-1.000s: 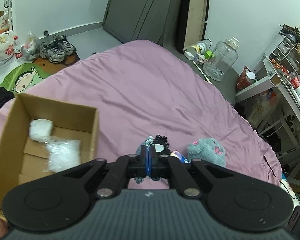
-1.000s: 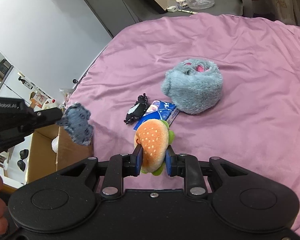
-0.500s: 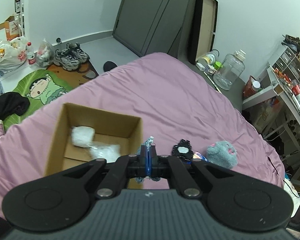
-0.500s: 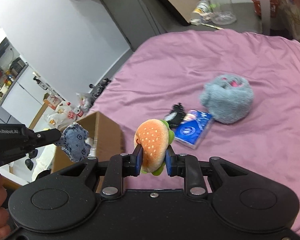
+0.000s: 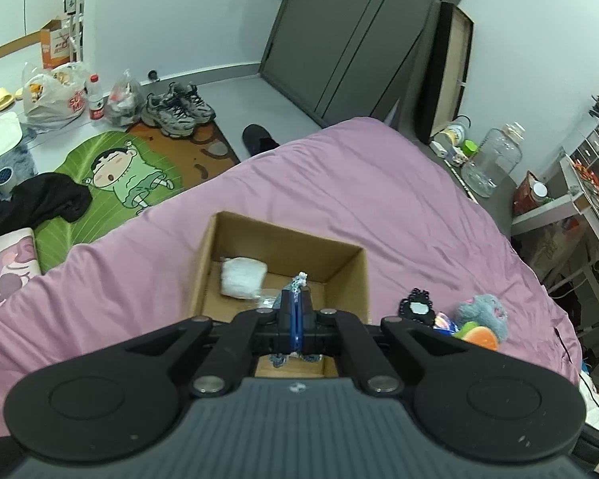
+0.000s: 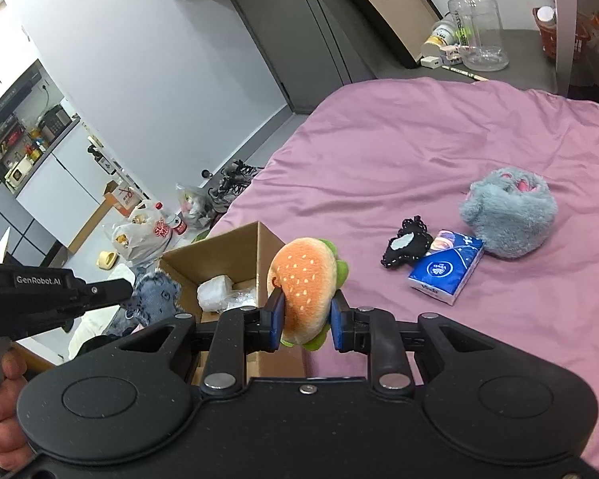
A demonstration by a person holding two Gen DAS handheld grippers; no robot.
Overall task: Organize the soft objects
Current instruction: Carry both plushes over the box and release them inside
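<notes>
Both loads just swung over from the toy pile: my left gripper (image 5: 295, 311), clamped on the blue fabric scrap (image 6: 155, 293), now hangs above the cardboard box (image 5: 351, 275); my right gripper (image 6: 305, 313) squeezes the burger plush (image 6: 305, 279) beside it. Drop's probably next.

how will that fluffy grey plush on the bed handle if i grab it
The grey plush looks rounded and long-furred, so it will likely squash under the fingers and feel light. Its fur may slip in a shallow pinch. It sags on the purple bedcover, so rolling seems unlikely.

Pink bed (image 6: 419, 151), brown box (image 6: 223, 251).
Orange, speckled burger (image 6: 305, 283); grey-blue plush (image 6: 507, 215); navy packet (image 6: 445, 269); denim-blue toy (image 6: 155, 291).
</notes>
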